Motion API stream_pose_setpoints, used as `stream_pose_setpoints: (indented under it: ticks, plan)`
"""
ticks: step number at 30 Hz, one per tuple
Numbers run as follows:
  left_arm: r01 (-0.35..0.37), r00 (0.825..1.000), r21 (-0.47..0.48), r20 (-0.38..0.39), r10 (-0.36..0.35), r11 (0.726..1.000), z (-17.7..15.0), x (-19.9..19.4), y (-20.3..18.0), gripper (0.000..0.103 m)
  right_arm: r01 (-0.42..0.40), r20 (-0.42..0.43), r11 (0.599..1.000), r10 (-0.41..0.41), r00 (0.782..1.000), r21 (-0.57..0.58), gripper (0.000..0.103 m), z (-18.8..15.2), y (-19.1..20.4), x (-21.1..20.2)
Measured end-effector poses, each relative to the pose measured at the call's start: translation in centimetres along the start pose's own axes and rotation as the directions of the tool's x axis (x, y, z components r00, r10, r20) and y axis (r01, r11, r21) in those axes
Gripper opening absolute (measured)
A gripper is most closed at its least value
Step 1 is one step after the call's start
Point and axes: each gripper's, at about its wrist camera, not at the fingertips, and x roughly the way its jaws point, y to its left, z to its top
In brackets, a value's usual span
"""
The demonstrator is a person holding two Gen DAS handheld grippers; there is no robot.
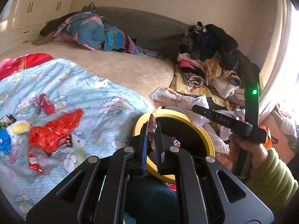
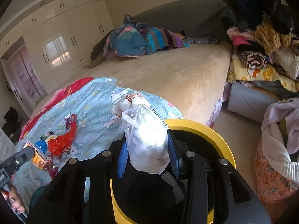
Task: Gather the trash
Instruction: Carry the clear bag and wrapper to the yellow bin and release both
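My left gripper (image 1: pixel 151 130) is shut on a small dark red candy wrapper (image 1: pixel 151 124), held over the near rim of a yellow-rimmed black bin (image 1: pixel 210 141). My right gripper (image 2: pixel 147 149) is shut on a crumpled white and clear plastic bag (image 2: pixel 145 134), just above the same bin (image 2: pixel 196 125). In the left wrist view that bag (image 1: pixel 173 99) hangs from the right gripper (image 1: pixel 195 108) above the bin's far edge. More trash lies on the light blue cartoon blanket (image 1: pixel 84 93): a crumpled red plastic sheet (image 1: pixel 56 130), a red packet (image 1: pixel 46 103) and a blue wrapper (image 1: pixel 3 141).
A tall pile of clothes (image 1: pixel 211 61) stands right of the bed, and a patterned laundry basket (image 2: pixel 276 149) with cloth in it is beside the bin. A heap of bedding (image 2: pixel 134 39) lies at the bed's far end. White wardrobes (image 2: pixel 56 46) line the left wall.
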Motion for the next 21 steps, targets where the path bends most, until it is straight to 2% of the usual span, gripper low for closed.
stream_pose_setpoints:
  ticks: [9, 21]
  plan:
    - [0.009, 0.999, 0.042, -0.034, -0.008, 0.999, -0.6, 2.2, -1.5, 0.004, 0.023, -0.031, 1.000, -0.023, 0.999, -0.005, 0.036, 0.0, -2.5, -0.5]
    - [0.037, 0.995, 0.069, -0.097, -0.031, 0.997, -1.4, 5.8, -3.4, 0.004, 0.044, -0.137, 0.999, -0.046, 0.990, -0.015, 0.039, -1.4, -4.4, 1.1]
